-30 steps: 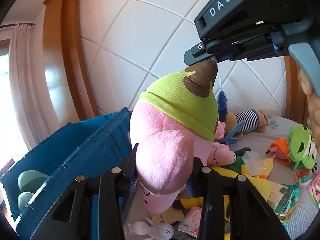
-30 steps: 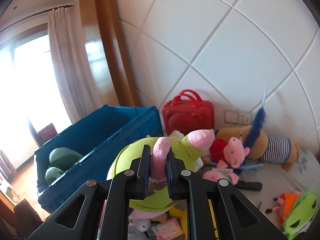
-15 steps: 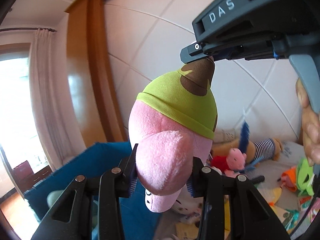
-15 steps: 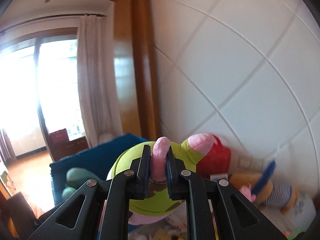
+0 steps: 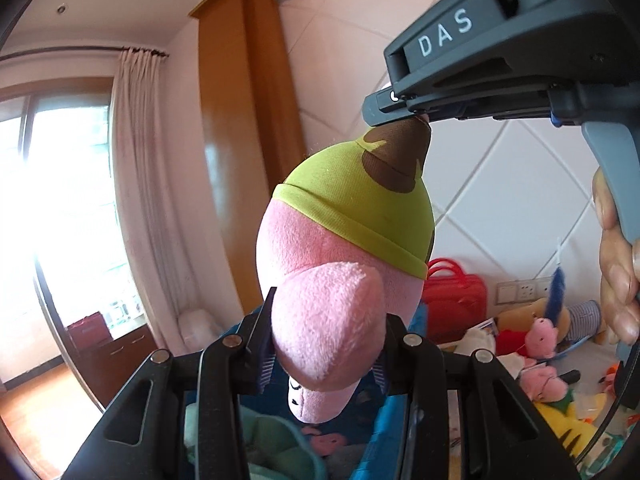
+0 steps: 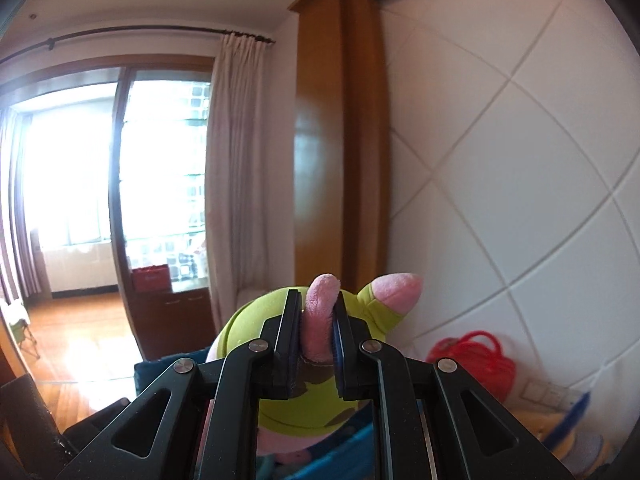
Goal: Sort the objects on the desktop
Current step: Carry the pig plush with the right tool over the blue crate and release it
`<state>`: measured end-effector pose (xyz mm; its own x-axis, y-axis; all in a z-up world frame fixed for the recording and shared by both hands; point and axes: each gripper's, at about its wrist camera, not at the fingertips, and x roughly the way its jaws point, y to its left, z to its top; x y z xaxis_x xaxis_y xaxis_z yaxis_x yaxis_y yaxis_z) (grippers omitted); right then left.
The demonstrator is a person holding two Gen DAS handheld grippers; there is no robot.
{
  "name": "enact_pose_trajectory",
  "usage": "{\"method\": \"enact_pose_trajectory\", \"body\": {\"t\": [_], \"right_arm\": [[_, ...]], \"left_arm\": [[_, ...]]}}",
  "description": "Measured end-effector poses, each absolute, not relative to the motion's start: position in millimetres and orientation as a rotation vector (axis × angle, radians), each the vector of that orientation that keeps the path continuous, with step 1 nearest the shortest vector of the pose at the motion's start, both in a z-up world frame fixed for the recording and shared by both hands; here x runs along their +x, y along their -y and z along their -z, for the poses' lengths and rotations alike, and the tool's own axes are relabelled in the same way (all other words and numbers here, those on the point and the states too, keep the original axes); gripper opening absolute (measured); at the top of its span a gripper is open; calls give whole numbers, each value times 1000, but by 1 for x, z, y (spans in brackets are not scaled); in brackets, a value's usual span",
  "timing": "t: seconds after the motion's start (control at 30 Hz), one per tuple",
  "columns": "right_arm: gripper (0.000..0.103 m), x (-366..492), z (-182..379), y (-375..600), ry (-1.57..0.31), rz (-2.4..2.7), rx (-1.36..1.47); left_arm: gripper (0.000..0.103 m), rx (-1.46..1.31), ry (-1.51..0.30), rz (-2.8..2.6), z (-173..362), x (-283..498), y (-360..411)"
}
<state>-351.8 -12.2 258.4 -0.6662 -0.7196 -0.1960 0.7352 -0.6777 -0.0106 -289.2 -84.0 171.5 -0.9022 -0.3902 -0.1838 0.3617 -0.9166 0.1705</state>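
Above the open blue crate (image 5: 384,420), a pink plush toy (image 5: 332,264) in a lime-green cap hangs in the air, held by both grippers at once. The left gripper (image 5: 326,344) is pinching a thick, rounded pink limb of the toy, its jaws held partly apart by the plush and its pads pressed into both sides. The right gripper (image 6: 316,334) is clamped nearly together on a thin pink ear or tuft at the top of the cap, which bulges out above the pads; in the left wrist view the same gripper (image 5: 418,114) enters from the upper right, meeting the brown tip of the cap, with a person's hand (image 5: 616,264) on its grey handle. The toy's snout points downward toward the crate, whose interior holds teal and pink soft items, partly hidden by the gripper. To the right and lower, well apart from the held toy, lie a red handbag (image 5: 454,292) against the tiled wall, a small pink pig plush (image 5: 540,332), a striped plush toy (image 5: 580,314) and a yellow plush (image 5: 560,424) among loose packets. Behind stand a wooden door frame (image 6: 340,140), a pale curtain (image 6: 236,168) and a bright window (image 6: 68,168).
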Motion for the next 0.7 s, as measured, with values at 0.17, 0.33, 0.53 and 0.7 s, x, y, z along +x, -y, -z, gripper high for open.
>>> {"method": "enact_pose_trajectory", "body": {"t": [0.17,0.33,0.53,0.7], "right_arm": [[14,-357,-248,49,-114,2290,262],[14,-368,-237,77,-118,2291,305],[14,-382,-226,97,-127,2309,353],[5,-387,-225,107,-139,2318,355]], "left_arm": [[39,351,167,2720,-160,-295,117],[39,400,147,2727,-153,-301,140],[39,458,122,2739,-141,-310,160],[39,498,101,2752,-132,-317,170]]}}
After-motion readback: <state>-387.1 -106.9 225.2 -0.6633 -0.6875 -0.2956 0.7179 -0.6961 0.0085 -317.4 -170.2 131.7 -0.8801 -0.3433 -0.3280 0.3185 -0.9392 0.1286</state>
